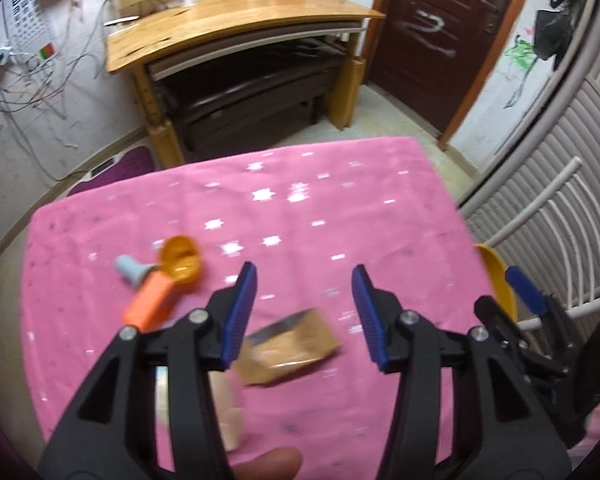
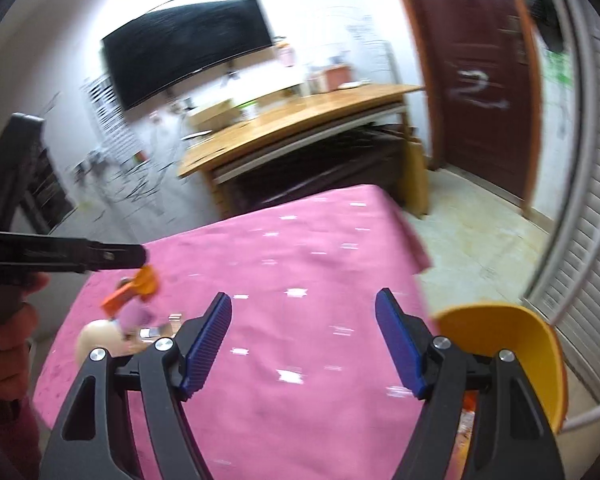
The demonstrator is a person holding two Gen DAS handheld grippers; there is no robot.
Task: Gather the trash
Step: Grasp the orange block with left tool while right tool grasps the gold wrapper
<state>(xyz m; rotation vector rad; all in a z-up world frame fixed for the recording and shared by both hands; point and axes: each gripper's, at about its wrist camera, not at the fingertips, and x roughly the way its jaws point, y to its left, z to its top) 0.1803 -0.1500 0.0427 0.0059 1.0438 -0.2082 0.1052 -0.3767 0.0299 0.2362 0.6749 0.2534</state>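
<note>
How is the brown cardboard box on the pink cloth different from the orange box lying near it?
The brown cardboard box is dull brown, while the orange box is bright orange. The brown cardboard box looks wide and flat; the orange box looks long and narrow. The brown cardboard box lies alone below the left gripper, whose jaws are open and empty; the orange box lies beside an orange cup. Both rest on the pink cloth.

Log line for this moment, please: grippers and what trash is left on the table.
left hand-held gripper: open, empty | right hand-held gripper: open, empty | on pink table: brown box, orange box, orange cup | yellow bin: at table's right edge
</note>
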